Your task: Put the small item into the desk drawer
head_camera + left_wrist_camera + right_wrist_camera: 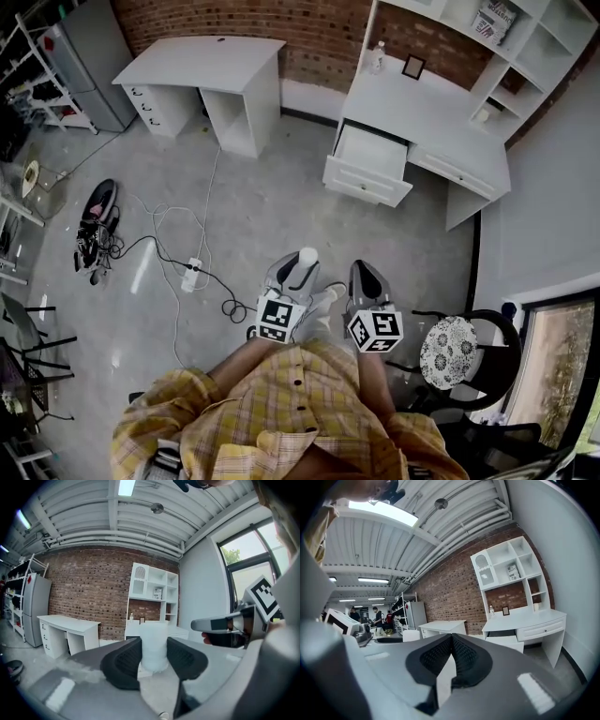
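Small white cylinder (154,645) stands upright, clamped between the pads of the left gripper (302,268). Just beside it, the right gripper (451,641) has its jaws pressed together on nothing. Across the floor (281,202), ahead and slightly to the right, the open drawer (367,161) juts from the white desk (441,127), well apart from both grippers and lying more in line with the empty right one.

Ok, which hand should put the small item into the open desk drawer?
Left: the left tongs grip the white item; the right tongs are shut and empty. The open drawer lies ahead of both.
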`<state>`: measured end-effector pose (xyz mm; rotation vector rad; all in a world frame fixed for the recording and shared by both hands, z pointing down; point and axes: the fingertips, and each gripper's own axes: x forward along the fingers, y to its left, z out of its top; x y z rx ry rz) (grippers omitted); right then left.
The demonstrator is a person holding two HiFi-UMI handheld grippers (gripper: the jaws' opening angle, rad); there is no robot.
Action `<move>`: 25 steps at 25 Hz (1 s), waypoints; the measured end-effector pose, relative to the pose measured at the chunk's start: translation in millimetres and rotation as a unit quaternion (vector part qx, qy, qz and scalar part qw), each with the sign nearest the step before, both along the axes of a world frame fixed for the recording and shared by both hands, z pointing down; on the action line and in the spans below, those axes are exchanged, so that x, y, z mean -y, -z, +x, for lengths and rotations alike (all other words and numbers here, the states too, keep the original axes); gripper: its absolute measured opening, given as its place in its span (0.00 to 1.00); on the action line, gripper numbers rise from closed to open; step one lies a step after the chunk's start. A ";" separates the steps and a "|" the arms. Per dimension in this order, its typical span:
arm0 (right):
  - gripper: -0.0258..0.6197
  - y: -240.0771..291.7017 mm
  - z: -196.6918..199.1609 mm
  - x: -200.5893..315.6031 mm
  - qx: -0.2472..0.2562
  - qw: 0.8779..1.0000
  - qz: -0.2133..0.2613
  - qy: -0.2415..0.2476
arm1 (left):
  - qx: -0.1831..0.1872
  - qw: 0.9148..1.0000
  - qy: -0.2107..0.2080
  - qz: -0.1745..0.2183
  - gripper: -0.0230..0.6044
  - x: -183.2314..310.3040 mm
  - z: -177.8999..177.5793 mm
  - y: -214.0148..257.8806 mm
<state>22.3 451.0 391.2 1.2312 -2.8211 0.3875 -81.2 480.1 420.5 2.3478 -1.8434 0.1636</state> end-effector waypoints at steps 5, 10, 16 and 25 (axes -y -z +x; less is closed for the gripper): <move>0.02 6.8 -5.4 75.0 0.003 1.000 -0.003 -0.011 | 0.001 1.000 -0.016 -0.008 0.31 74.7 0.0 1.5; 0.02 17.9 -2.3 153.3 0.007 1.000 -0.008 -0.018 | -0.001 1.000 -0.025 -0.011 0.31 150.9 5.8 12.3; 0.02 13.9 0.1 229.8 0.008 1.000 -0.020 -0.017 | 0.005 0.999 -0.031 -0.019 0.31 227.6 10.5 10.8; 0.03 -4.4 10.5 327.3 0.010 0.999 -0.037 -0.015 | 0.026 0.998 -0.043 -0.030 0.31 327.4 23.6 -3.6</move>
